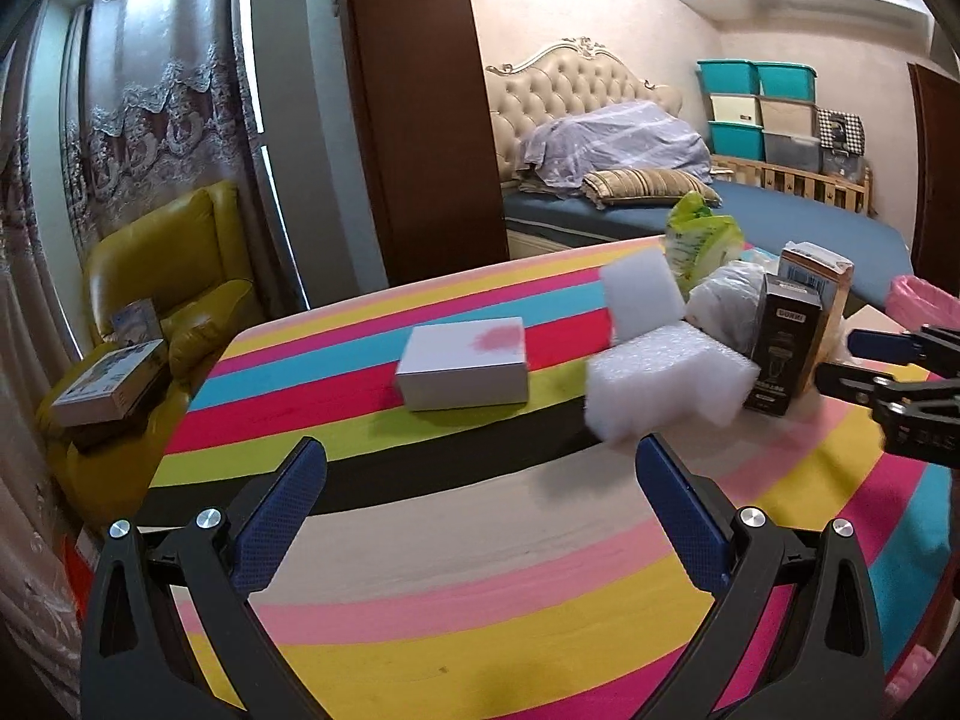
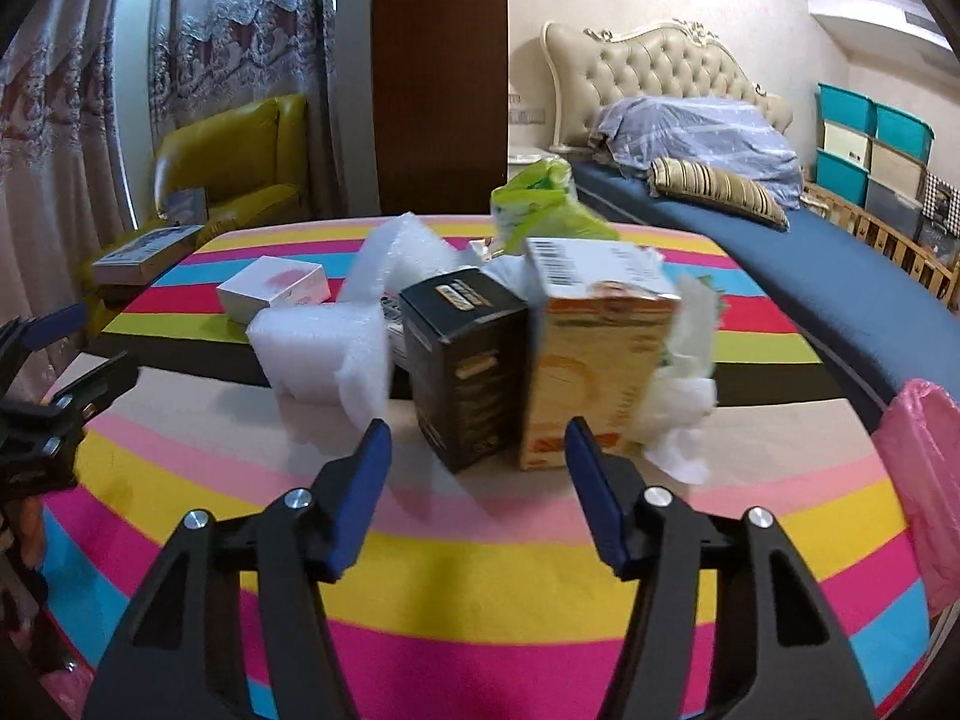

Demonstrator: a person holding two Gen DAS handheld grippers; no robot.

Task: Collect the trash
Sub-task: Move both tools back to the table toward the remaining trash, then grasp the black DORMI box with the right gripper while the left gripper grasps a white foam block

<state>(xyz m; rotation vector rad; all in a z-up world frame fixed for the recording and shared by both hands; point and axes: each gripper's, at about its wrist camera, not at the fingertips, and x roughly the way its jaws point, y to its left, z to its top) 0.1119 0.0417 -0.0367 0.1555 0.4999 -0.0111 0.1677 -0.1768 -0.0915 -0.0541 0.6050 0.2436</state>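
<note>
a: jaws on the left gripper [image 1: 480, 480] stand wide apart at the bottom of the left wrist view, nothing between the blue pads, only the striped tablecloth [image 1: 492, 630] under them. the white foam block [image 1: 666, 384] lies just beyond the right-hand pad, not touching it as far as the frame shows.

b: and the right gripper [image 2: 477, 450]?

a: its jaws are parted to a middling gap and hold nothing. they sit low in the centre of the right wrist view, just short of two upright boxes, a black box [image 2: 465, 372] and an orange box [image 2: 591, 372], which stand side by side and touching.

b: any writing on them?

a: the black box [image 1: 780, 354] has a short gold brand word near its top in the left wrist view, too small to read surely. the orange box shows a barcode on its white top; the rest is blurred.

b: what else is in the heap?

a: a green-and-white packet [image 2: 540, 204] behind the boxes, crumpled white paper [image 2: 684, 396] to their right, and a flat white box with a pink mark [image 1: 465, 369] alone toward the centre left. a pink bag [image 2: 924, 474] hangs at the right edge.
</note>
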